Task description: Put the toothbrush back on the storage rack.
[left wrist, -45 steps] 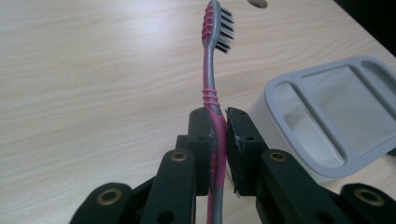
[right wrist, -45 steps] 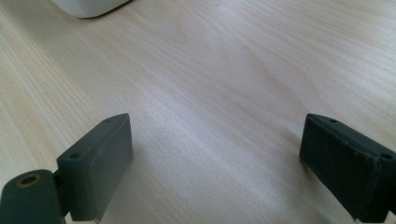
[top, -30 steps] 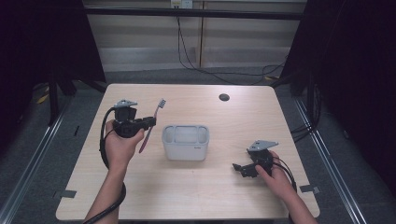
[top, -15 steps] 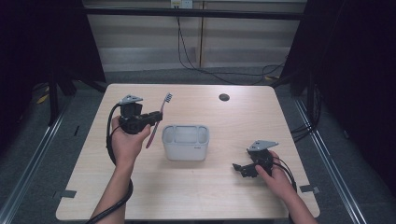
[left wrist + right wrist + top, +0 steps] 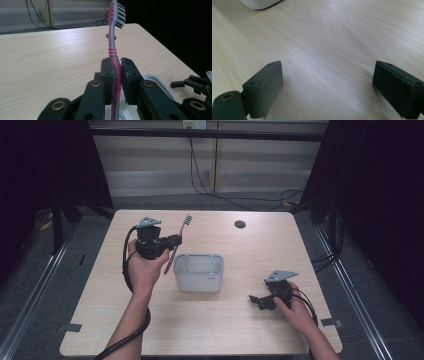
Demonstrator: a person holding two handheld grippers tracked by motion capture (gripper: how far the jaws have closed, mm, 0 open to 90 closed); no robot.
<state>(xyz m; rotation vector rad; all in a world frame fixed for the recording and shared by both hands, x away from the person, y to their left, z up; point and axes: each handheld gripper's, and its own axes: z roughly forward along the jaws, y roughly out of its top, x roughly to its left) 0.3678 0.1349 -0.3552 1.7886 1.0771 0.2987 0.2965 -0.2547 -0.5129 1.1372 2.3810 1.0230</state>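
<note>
Above the desk (image 5: pixel 100 285), left of the holder (image 5: pixel 199 272): left tongs (image 5: pixel 172 241) clamping a toothbrush (image 5: pixel 176 244) at mid-handle, jaws drawn narrow on the pink-and-grey shaft, brush clear of the wood. Right tongs (image 5: pixel 255 300) resting low near the front right corner, jaws standing wide with nothing between them, well apart from the holder.

Judging the step: carrying the toothbrush toward the holder, not yet over its opening. Calling next for a shift rightward until the handle end hangs above one of the compartments, then a tilt toward upright and a lowering before letting go; risking a catch on the rim if the tail comes in slanted.

Pointing bristle end (image 5: pixel 120 14) up and away toward the far edge, near the small dark hole (image 5: pixel 240 224) in the desk; tail end slanting down and toward the person, just beside the holder's left wall. Long axis running steeply, near upright in the left gripper view, slightly leaning in the high view. Bristles facing right there.
</note>
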